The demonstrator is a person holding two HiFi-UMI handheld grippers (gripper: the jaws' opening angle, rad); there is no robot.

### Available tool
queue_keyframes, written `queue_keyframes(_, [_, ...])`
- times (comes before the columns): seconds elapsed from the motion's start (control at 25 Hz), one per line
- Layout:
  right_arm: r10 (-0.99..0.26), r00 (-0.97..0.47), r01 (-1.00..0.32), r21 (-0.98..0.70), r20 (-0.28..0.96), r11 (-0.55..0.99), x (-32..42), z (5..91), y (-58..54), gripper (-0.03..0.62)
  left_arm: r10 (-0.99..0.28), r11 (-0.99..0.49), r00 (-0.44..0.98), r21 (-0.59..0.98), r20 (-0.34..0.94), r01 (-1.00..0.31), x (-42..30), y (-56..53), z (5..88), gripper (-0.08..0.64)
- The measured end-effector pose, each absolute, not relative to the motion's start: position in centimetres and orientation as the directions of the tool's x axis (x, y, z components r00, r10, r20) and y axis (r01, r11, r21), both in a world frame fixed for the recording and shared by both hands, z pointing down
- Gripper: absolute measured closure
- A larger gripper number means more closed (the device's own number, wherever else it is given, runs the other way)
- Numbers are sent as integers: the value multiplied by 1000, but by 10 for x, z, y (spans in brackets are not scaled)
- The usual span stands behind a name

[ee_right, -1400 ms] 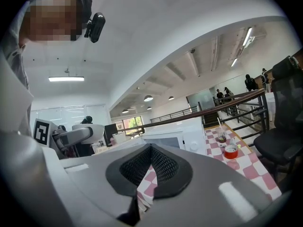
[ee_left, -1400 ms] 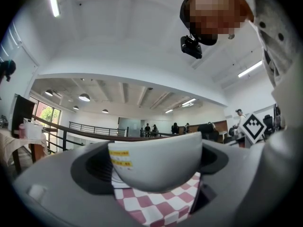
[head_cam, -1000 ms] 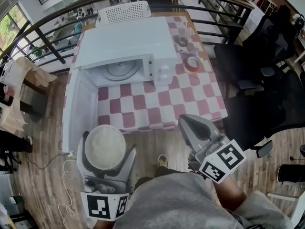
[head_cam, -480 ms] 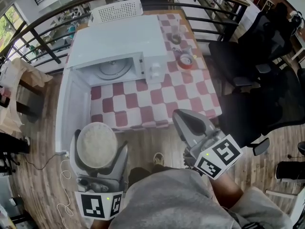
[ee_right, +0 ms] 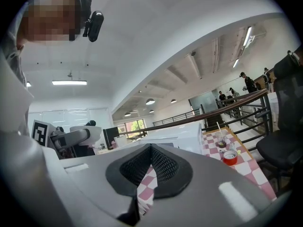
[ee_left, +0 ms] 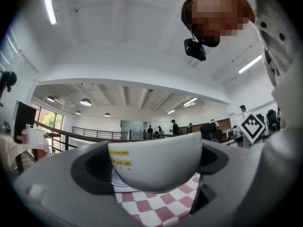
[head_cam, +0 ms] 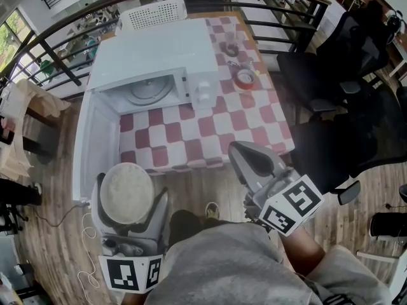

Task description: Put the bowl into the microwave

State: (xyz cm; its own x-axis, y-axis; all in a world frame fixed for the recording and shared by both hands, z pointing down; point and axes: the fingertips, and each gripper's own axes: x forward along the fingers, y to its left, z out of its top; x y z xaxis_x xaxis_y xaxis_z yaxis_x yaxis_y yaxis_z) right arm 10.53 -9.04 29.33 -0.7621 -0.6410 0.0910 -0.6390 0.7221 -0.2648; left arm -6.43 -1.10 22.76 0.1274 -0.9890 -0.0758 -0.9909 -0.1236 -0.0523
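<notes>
A white bowl sits between the jaws of my left gripper, which is shut on it, at the lower left of the head view, off the table's front edge. In the left gripper view the bowl fills the gap between the jaws. The white microwave stands on the checkered table with its door swung open to the left and its glass turntable showing. My right gripper is shut and empty, below the table's front edge.
A red cup and a clear glass stand right of the microwave. Black office chairs are at the right, a railing runs behind the table, and a white cable lies on the wood floor.
The left gripper with the bowl has drifted slightly left and nearer the person. The right gripper has shifted a little left. The bowl stays held.
</notes>
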Motion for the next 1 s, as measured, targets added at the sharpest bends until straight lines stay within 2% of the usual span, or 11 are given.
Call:
queue_keyframes(0.4, [-642, -761, -640, -271, 94, 719, 117, 295, -86, 594, -988, -133, 137, -67, -65, -989, -57, -6, 227, 49])
queue_keyframes(1.0, [-694, -716, -694, -188, 79, 695, 151, 271, -101, 594, -987, -140, 143, -49, -71, -989, -58, -15, 227, 49])
